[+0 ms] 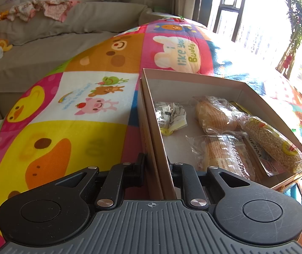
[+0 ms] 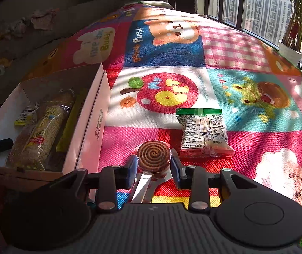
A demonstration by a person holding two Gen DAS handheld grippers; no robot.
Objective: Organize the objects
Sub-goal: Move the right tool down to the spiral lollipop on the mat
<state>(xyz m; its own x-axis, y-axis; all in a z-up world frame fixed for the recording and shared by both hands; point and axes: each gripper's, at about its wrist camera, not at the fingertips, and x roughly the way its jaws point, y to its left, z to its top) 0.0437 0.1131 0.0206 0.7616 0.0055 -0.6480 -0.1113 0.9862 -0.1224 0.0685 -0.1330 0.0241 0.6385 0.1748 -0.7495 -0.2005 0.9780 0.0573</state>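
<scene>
The right gripper [image 2: 154, 166] is clamped on a brown spiral-patterned lollipop [image 2: 154, 155] in clear wrap, held just above the cartoon play mat [image 2: 246, 42]. A green-topped snack packet [image 2: 203, 133] lies on the mat just beyond it. The left gripper [image 1: 157, 167] pinches the near wall of the cardboard box [image 1: 193, 77], which holds wrapped breads [image 1: 214, 116] and a sesame roll [image 1: 273, 141].

A cartoon-patterned play mat [image 2: 225, 48] carries everything. On it sits an open cardboard box [image 1: 195, 84] of wrapped snacks, toward the mat's left side. A green-topped snack packet [image 2: 203, 132] lies flat to the box's right.
</scene>
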